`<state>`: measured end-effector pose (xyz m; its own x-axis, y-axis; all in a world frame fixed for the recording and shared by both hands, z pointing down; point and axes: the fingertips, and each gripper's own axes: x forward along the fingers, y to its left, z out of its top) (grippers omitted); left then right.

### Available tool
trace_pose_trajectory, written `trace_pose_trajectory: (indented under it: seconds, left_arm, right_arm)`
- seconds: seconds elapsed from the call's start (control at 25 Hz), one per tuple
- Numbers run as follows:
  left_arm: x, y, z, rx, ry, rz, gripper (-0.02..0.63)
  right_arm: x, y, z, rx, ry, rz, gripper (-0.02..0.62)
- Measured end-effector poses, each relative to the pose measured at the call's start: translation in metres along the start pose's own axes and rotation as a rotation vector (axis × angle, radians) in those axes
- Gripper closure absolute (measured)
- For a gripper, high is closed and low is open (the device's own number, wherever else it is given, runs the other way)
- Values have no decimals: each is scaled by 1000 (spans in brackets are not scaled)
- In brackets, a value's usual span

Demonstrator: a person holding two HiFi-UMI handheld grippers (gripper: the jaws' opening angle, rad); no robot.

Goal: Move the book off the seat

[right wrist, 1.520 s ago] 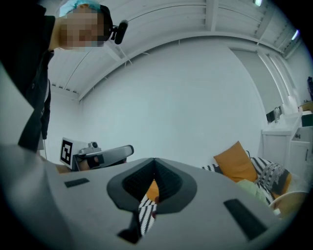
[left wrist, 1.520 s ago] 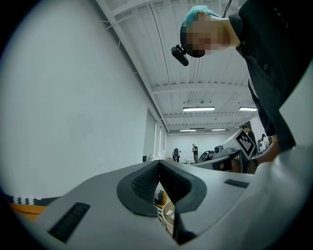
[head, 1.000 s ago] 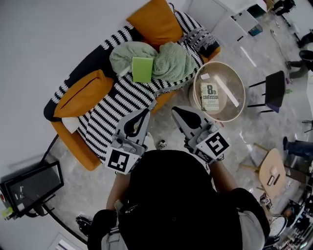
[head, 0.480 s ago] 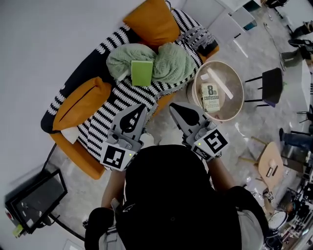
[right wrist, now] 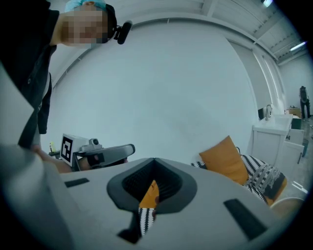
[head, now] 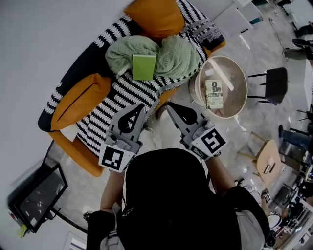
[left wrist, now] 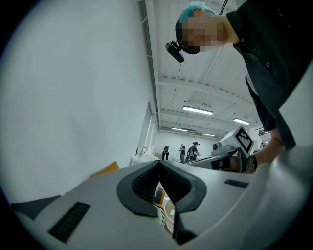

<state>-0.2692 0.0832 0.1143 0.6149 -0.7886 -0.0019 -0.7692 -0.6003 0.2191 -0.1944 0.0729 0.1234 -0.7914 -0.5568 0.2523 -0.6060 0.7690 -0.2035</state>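
Book (head: 144, 67) on sofa (head: 117, 97) seen only from head view; just cushion (right wrist: 222, 158) in right gripper view. Left gripper (head: 142, 106), right gripper (head: 169, 105) held side by side near sofa, jaws pressed together, empty.

Notes on my own kit. The pale grey moulded left gripper (head: 140, 107) had black ribbed pads (left wrist: 144, 184) set in a dark V-shaped recess, with black rectangular slots in the shell. At its back sat a white cube with black square markers (head: 116, 158). The pale grey right gripper (head: 169, 106) was of the same build, with its own black-on-white marker cube (head: 209, 141). I wore a black buttoned shirt (head: 166, 205), a teal cap (left wrist: 195, 7), a small black head camera (left wrist: 174, 51) and a dark wrist band (left wrist: 252, 163) on the right.
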Motion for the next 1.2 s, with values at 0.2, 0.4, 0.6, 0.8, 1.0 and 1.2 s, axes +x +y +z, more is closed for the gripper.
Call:
trace_pose_trajectory:
  seconds: [0.2,0.4,0.6,0.8,1.0,1.2]
  left_arm:
    - [21,19,-11,10,-9,38,597]
    - [45,45,-42,-6,17,109,597]
    - [73,74,-73,-16,47,162,597]
    - [100,93,-101,-18,79,187,597]
    - [125,116,-142,-29,104,207,597]
    - [143,138,-180,-50,133,213,597]
  right_arm:
    - [23,-31,-26,19,52,18,580]
    - [54,-63,-44,-1,45,27,580]
    - [85,-94,-66,6,57,50,580]
    - [103,-130,-91,6,86,72,580]
    - [126,-166,-124,3,105,79,580]
    - [149,-194,-157,12,137,79,580]
